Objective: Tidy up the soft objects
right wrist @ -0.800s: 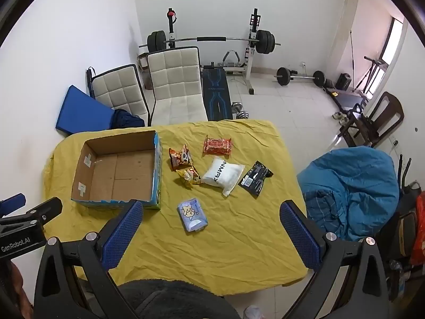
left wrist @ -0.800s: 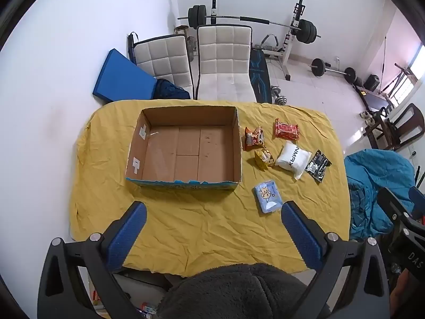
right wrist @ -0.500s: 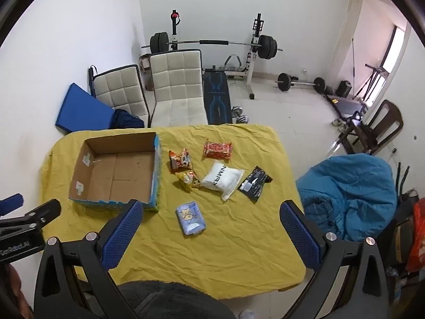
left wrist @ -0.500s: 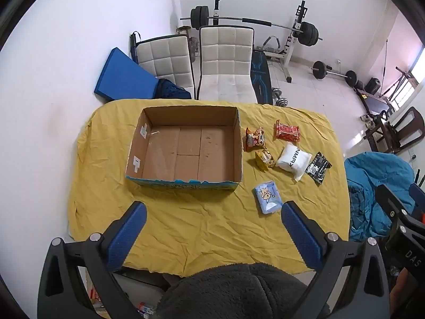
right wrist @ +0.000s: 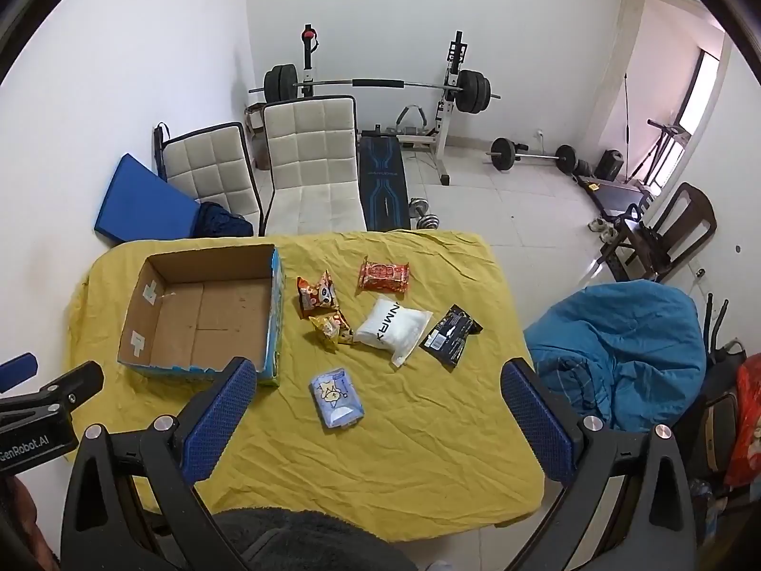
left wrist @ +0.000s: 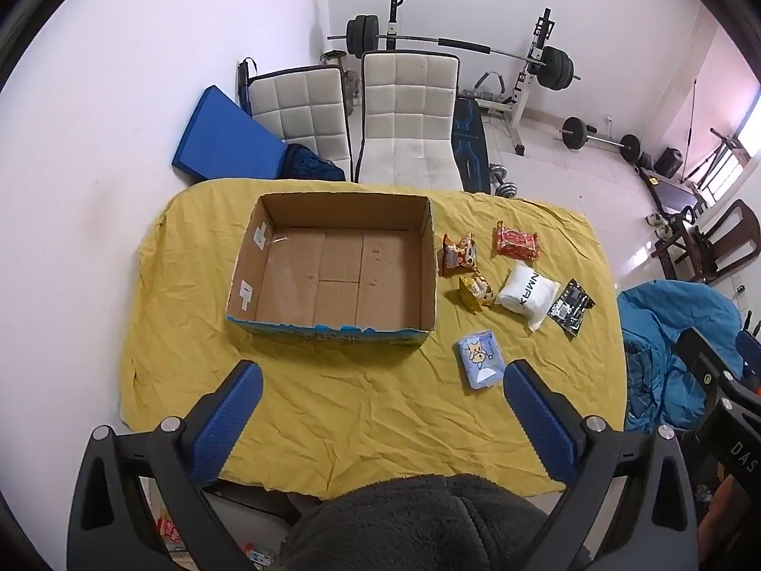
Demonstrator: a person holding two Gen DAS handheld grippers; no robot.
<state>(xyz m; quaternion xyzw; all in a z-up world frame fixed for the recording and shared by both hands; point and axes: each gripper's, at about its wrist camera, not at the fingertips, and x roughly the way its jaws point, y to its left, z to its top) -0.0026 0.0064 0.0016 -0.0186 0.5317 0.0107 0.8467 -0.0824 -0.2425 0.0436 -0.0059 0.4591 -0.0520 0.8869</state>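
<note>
both tongs hang high above the yellow table, the left gripper and right gripper spread wide with nothing between their fingers. the empty cardboard box lies ahead of the left tongs; the blue tissue pack sits just ahead of the right tongs, the other soft packets beyond it. likely best to drop the right tongs straight onto that nearest pack and pinch its short sides gently.
</note>
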